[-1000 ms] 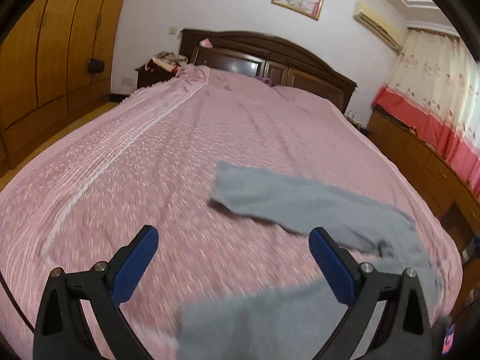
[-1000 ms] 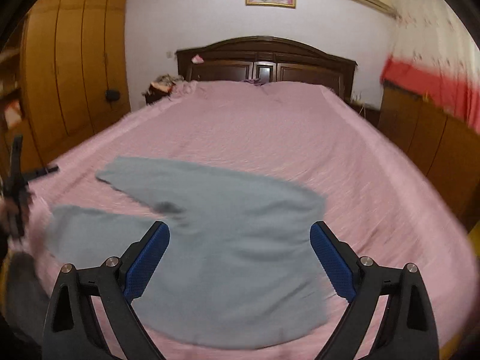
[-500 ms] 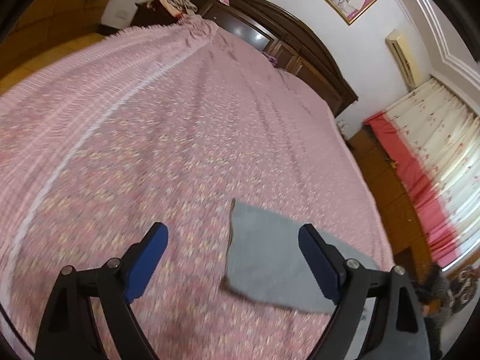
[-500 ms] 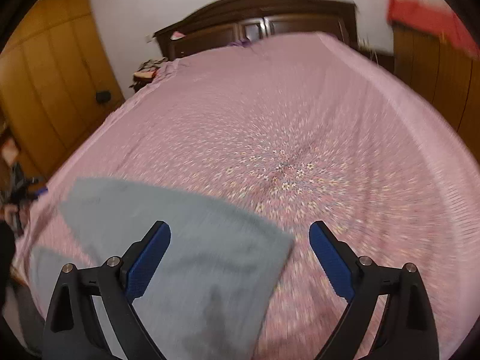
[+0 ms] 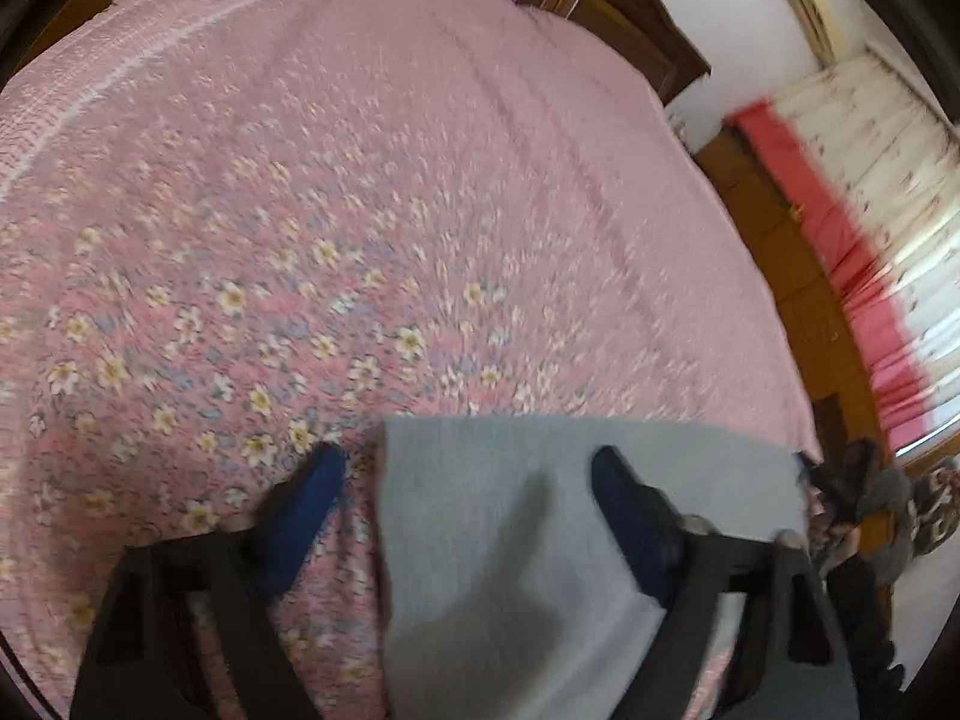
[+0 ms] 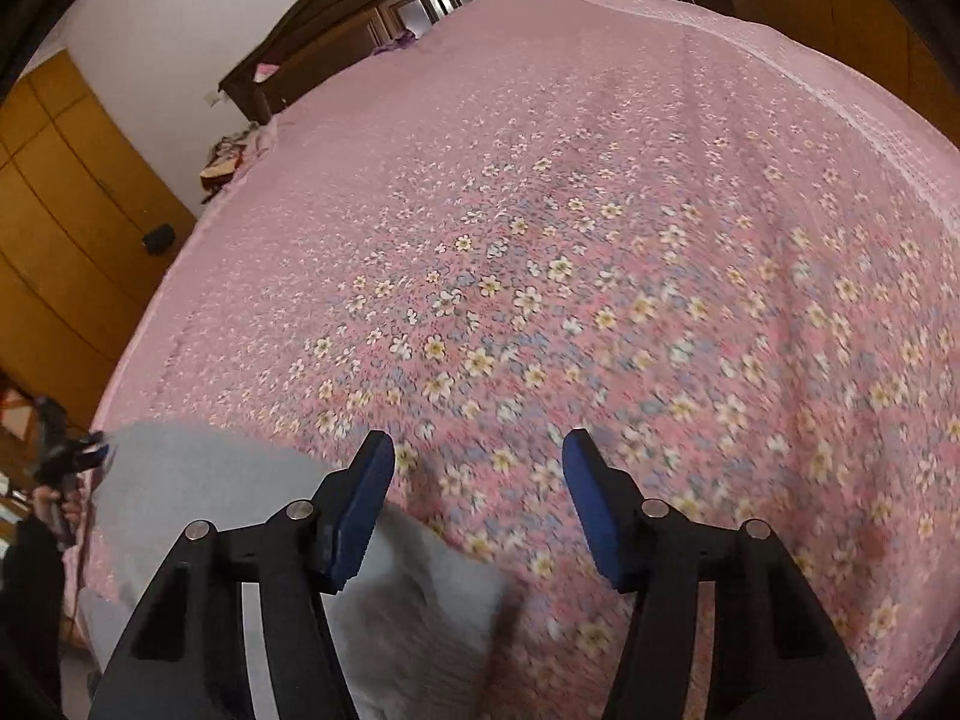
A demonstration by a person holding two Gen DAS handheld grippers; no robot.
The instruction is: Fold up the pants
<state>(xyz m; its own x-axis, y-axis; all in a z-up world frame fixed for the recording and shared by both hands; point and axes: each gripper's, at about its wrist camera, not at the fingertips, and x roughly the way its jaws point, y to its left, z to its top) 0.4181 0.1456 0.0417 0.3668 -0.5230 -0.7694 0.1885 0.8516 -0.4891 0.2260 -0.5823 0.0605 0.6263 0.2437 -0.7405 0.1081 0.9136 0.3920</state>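
Both grippers point down at the bed with their jaws part open and just closing in. Left gripper (image 5: 465,474) straddles the corner of the grey pants (image 5: 540,540): its left blue pad is over the flowered bedspread (image 5: 360,180), its right pad over the cloth, neither visibly pressing. Right gripper (image 6: 477,456) hangs over the bedspread at the pants' other edge, the cloth (image 6: 228,480) lying under its left finger, nothing gripped

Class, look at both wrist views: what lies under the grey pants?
The grey pants lie on the pink floral bedspread, which shows all round them on the bed. Whatever is directly beneath the cloth is covered and cannot be seen.
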